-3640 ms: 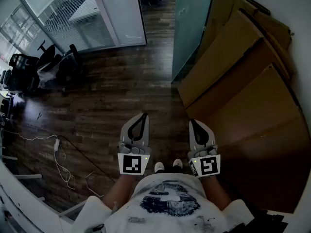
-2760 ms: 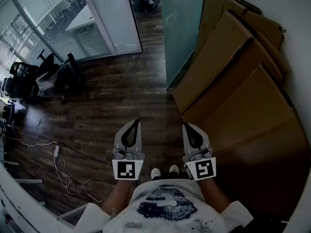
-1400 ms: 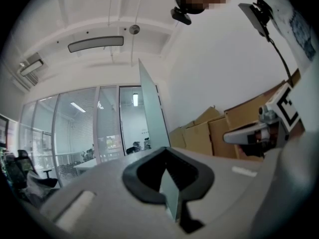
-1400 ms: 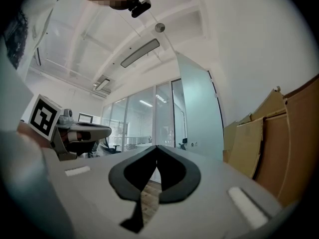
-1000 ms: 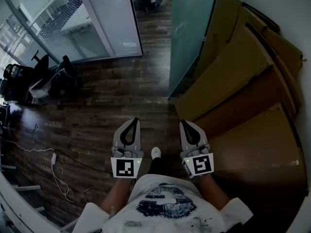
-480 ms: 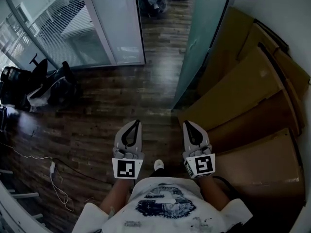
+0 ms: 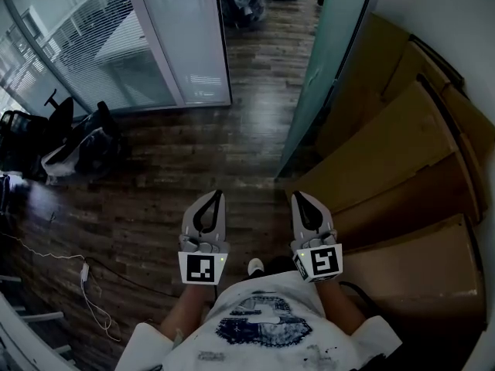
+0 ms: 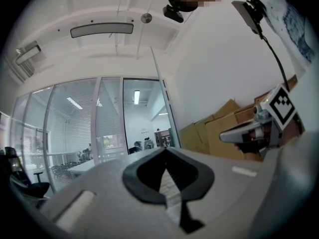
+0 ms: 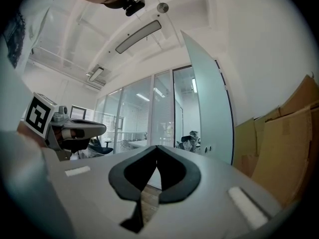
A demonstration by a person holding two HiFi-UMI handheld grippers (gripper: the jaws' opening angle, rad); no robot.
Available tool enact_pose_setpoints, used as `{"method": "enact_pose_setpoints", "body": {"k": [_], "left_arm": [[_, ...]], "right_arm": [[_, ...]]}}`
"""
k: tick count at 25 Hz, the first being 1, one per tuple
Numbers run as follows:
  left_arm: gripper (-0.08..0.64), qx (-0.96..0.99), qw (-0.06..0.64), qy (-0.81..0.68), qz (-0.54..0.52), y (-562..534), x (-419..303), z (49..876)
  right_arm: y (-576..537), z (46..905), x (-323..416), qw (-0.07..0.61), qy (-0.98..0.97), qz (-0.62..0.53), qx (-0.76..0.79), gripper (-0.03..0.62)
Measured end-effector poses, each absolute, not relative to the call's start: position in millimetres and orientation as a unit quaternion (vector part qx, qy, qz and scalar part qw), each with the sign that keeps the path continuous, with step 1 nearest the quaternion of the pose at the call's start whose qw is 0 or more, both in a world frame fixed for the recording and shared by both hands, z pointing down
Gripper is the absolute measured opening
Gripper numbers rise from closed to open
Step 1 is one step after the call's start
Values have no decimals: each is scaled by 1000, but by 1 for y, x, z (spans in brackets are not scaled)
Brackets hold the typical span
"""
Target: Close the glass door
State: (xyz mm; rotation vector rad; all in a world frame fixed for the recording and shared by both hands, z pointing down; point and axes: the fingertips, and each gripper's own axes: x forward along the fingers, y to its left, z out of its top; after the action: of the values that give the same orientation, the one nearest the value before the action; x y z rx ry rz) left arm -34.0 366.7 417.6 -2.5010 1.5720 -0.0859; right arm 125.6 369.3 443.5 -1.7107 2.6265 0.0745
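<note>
Glass door (image 7: 329, 60): a frosted, tall panel is seen standing open, swung back beside the big cardboard sheets (image 7: 394, 145). The sheets are stacked leaning on the white wall to the door's right. Whether door and cardboard touch cannot be told.

To the door's left the doorway is left open, with dark wooden floor (image 7: 178, 168) running through it. Beyond that gap a glass partition (image 7: 182, 37) with blinds behind it is noted.

Right gripper (image 7: 296, 195): held level, short of the door's near bottom corner and apart from it. Its jaws are pressed together at the tips, with nothing pinched between them. In the right gripper view the door is seen ahead and to the right.

Left gripper (image 7: 216, 194): held beside the right one, on the side away from the door. Its jaws are likewise pressed together and nothing is held.

Farther left of the door, dark office chairs (image 7: 77, 134) are grouped by the partition. A white cable (image 7: 85, 280) is strewn on the floor, well apart from the door.
</note>
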Motion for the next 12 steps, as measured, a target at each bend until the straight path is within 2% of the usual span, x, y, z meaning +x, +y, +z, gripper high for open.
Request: {"method": "enact_pose_setpoints", "body": {"k": [12], "left_arm": [[-2, -838, 91, 538, -33, 346, -45, 428]], "right_arm": [[346, 454, 127, 0, 835, 13, -551, 8]]}}
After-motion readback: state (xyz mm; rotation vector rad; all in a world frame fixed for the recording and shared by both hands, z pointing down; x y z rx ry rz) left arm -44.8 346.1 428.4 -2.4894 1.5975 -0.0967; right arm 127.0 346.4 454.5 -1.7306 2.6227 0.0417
